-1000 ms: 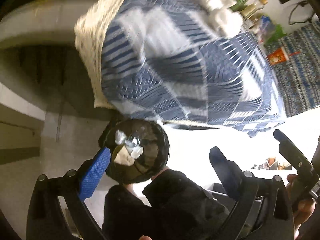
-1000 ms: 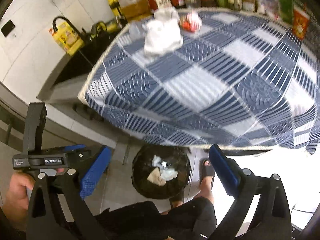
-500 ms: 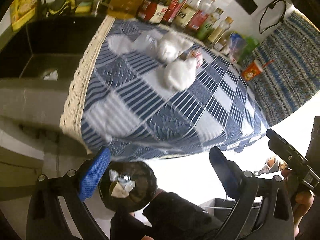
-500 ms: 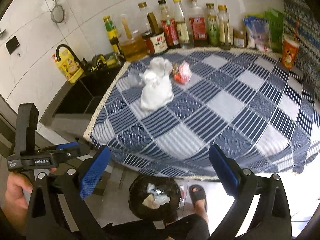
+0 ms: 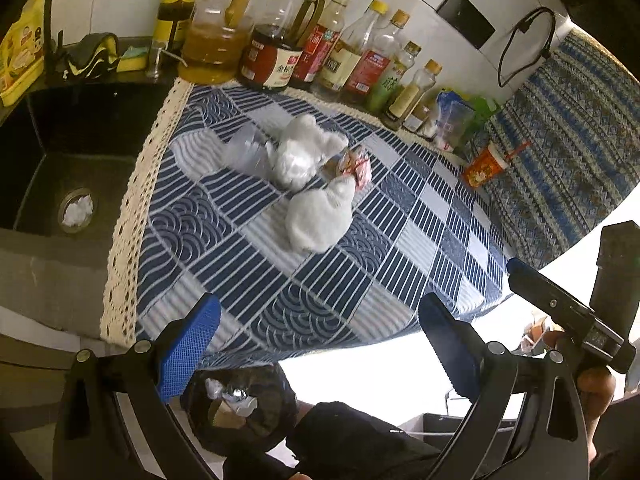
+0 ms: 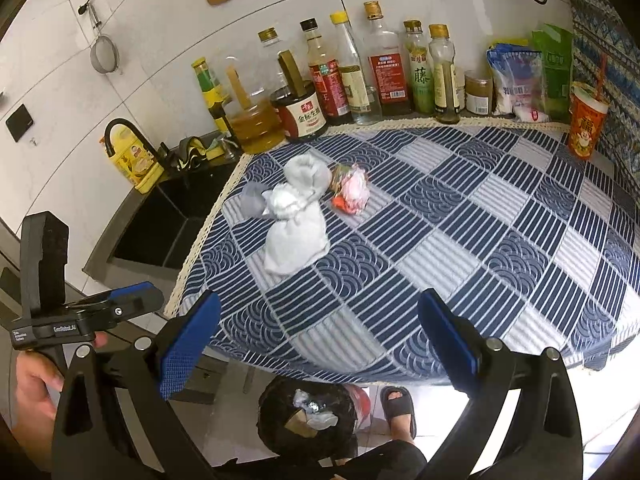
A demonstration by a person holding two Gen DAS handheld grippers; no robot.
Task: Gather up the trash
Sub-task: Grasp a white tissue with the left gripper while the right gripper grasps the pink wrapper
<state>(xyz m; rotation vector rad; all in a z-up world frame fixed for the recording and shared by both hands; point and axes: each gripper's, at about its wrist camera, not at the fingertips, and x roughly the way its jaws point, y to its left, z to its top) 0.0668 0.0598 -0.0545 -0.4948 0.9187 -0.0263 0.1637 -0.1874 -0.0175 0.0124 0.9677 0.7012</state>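
Observation:
A cluster of trash lies on the blue checked tablecloth (image 6: 460,240): a white tied bag (image 6: 296,240) (image 5: 320,220), a second white crumpled bag (image 6: 306,174) (image 5: 300,156), a clear crushed plastic piece (image 6: 252,200) (image 5: 244,152) and a red-and-white wrapper (image 6: 352,188) (image 5: 352,162). A black-lined trash bin (image 6: 308,420) (image 5: 240,408) with some scraps stands on the floor below the table edge. My left gripper (image 5: 316,348) and right gripper (image 6: 320,340) are both open and empty, held above the table's near edge, short of the trash.
Several sauce and oil bottles (image 6: 352,80) line the back wall. A black sink (image 5: 68,160) lies left of the table, with a yellow bottle (image 6: 136,160) beside it. A red paper cup (image 6: 586,124) stands at the far right corner. A sandalled foot (image 6: 398,404) is by the bin.
Both grippers have risen and tilted up from the bin toward the tabletop; the trash cluster and bottles have come into fuller view. Both stay open and empty.

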